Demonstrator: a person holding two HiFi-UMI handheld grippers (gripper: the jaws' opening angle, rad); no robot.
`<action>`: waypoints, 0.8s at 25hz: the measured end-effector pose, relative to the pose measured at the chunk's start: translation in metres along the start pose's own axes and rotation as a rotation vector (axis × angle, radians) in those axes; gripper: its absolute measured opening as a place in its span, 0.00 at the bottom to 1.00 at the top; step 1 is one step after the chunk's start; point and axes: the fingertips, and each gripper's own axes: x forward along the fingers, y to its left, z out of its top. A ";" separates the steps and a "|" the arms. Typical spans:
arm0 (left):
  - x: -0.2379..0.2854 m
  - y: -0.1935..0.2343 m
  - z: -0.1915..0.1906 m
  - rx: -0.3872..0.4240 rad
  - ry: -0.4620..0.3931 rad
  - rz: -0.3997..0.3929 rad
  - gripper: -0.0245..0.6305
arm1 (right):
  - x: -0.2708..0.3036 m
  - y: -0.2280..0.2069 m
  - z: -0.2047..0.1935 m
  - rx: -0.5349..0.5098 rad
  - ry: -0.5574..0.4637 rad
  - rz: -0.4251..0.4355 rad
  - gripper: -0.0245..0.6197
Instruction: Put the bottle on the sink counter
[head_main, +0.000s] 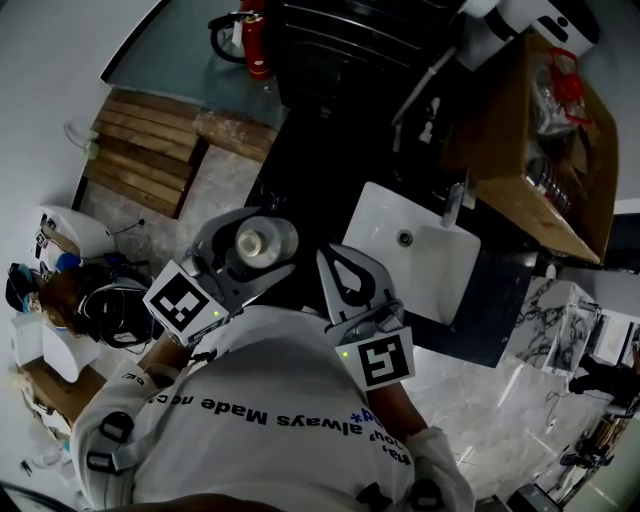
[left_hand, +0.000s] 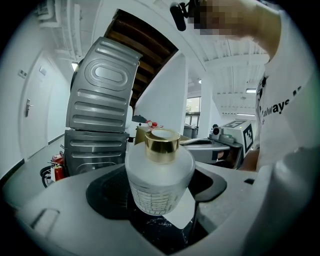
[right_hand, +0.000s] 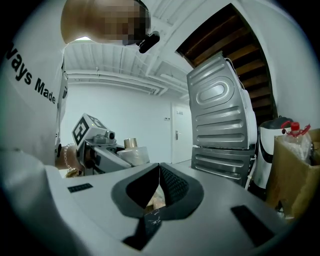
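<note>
The left gripper's fingers pinch the frosted bottle low on its round body, gold cap up, in the air close to the person and left of the white sink. The right gripper's fingers are pressed together on nothing. The smooth body may slip or tilt on the way to the dark surface; set down carelessly, it could drop into the basin or topple on its rim
</note>
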 end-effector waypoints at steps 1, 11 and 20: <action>0.001 0.006 -0.001 -0.002 0.003 -0.004 0.55 | 0.006 -0.002 -0.001 0.002 0.004 -0.004 0.05; 0.028 0.034 -0.002 -0.016 0.027 -0.033 0.55 | 0.030 -0.033 -0.009 0.026 0.023 -0.037 0.05; 0.059 0.045 -0.006 -0.017 0.051 0.002 0.55 | 0.033 -0.063 -0.027 0.017 0.063 -0.028 0.05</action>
